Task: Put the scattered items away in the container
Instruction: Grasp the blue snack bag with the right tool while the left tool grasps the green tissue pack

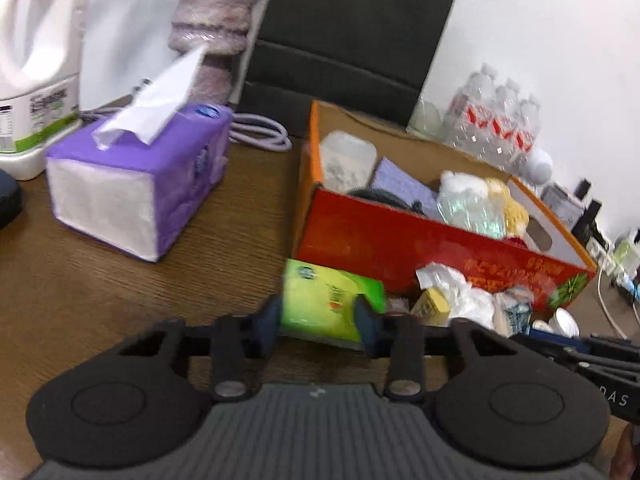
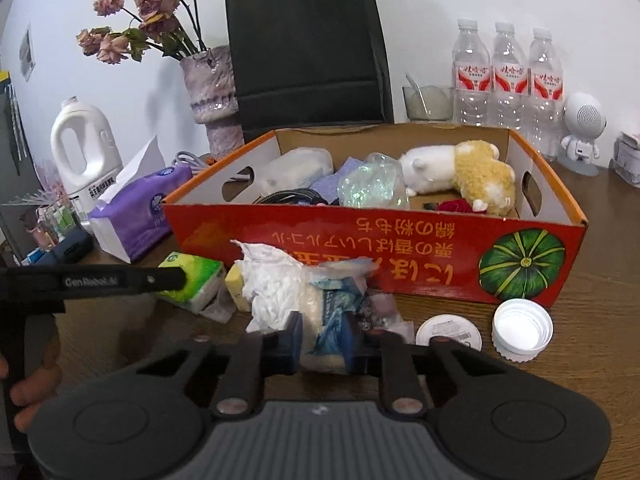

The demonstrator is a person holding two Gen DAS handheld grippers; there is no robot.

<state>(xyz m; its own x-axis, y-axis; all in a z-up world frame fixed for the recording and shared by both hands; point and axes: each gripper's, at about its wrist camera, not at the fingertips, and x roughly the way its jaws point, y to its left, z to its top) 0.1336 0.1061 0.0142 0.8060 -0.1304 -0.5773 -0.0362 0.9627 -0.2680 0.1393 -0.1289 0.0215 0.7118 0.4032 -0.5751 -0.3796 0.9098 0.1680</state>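
Both tools pinching: left tool (image 1: 320, 316) green tissue pack (image 1: 324, 304), blurred; right tool (image 2: 322, 340) crumpled packet (image 2: 324, 320), contents unclear.

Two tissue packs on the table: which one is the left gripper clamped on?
The small green tissue pack, pinched by the left gripper; the purple tissue box sits apart.

We see a green tissue pack (image 1: 320, 304) low in the frame, before the red-orange box (image 1: 384, 248), upper right.
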